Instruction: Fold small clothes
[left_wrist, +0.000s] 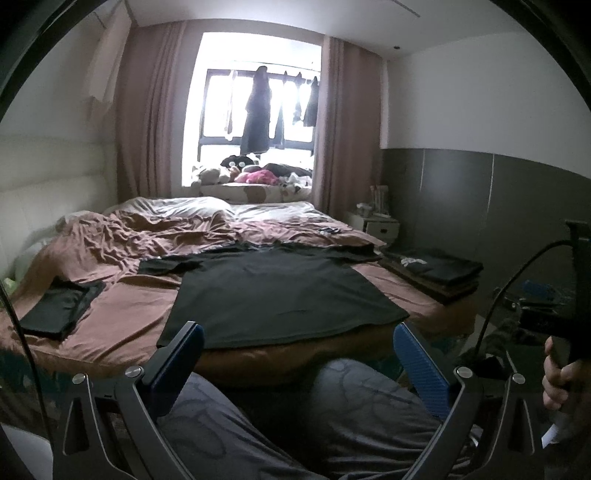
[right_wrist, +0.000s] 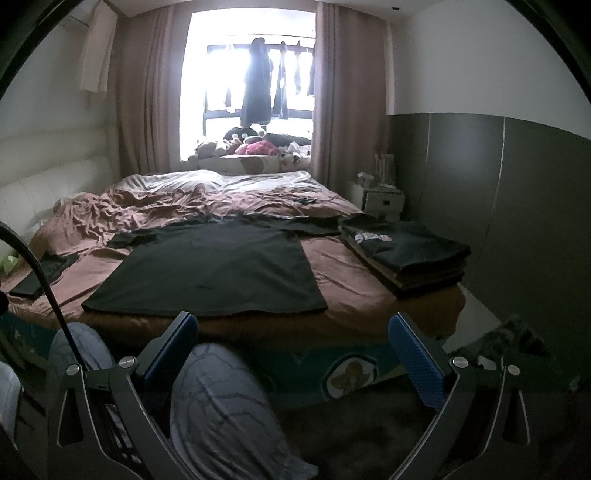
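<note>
A black shirt lies flat on the bed, sleeves out, its hem at the near edge — folded clothes are stacked on its right, another folded piece on its left. Both the left gripper and right gripper hang short of the bed above the person's knees, fingers spread wide and empty.

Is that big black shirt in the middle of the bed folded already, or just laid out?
Laid out, not folded. The black shirt lies flat on the bed, both sleeves spread sideways, unlike the folded stack at its right.
</note>
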